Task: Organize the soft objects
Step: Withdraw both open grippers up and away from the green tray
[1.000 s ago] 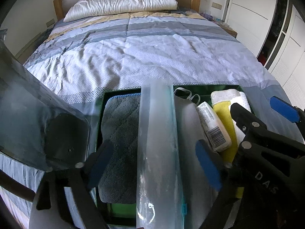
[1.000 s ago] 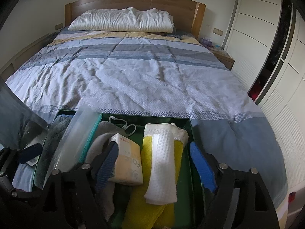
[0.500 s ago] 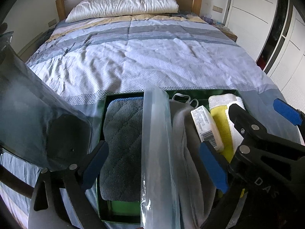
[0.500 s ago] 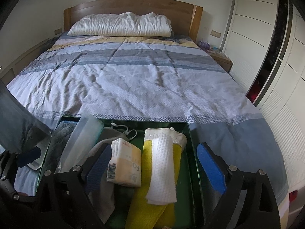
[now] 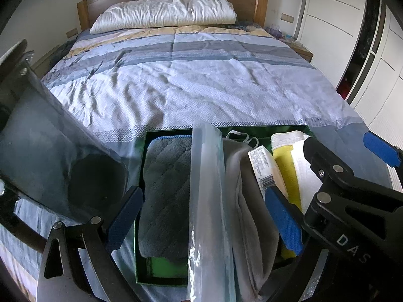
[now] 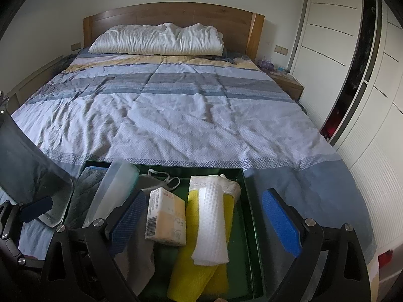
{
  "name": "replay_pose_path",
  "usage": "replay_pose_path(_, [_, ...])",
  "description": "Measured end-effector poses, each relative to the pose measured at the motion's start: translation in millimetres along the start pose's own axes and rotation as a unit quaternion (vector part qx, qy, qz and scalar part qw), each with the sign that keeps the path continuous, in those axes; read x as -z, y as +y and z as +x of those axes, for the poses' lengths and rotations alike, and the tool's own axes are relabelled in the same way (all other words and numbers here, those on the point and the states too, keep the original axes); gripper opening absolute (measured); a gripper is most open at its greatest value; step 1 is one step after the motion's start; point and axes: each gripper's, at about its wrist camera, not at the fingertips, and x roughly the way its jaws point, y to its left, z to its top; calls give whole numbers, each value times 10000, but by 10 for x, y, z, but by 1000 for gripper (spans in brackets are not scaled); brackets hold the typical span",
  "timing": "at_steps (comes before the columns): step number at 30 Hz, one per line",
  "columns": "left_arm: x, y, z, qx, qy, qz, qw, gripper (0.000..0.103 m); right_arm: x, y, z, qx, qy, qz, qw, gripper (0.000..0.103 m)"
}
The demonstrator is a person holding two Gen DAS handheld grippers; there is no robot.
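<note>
A green tray (image 5: 143,151) lies at the foot of the bed and also shows in the right wrist view (image 6: 249,201). It holds a dark grey plush cloth (image 5: 166,191), a clear plastic packet (image 5: 209,201), a light grey cloth (image 5: 241,201), a tissue pack (image 6: 166,219), a yellow cloth (image 6: 199,271) and a white waffle cloth (image 6: 211,221). My left gripper (image 5: 204,221) is open above the clear packet and grey cloths, holding nothing. My right gripper (image 6: 204,226) is open above the tissue pack and white cloth, holding nothing.
The striped bedspread (image 6: 163,115) stretches to a white pillow (image 6: 158,39) and a wooden headboard (image 6: 176,16). White wardrobe doors (image 6: 335,45) stand at the right. A dark translucent lid (image 5: 45,151) leans up at the tray's left.
Both grippers have pulled back and risen from the tray, so more of the bed shows. Both stay open and empty. The tray's contents have not moved.
</note>
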Motion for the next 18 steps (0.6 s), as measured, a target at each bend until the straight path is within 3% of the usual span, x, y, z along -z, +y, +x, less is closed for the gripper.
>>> replay_pose_path(18, [241, 79, -578, 109, -354, 183, 9991, 95, 187, 96, -642, 60, -230, 106, 9997, 96])
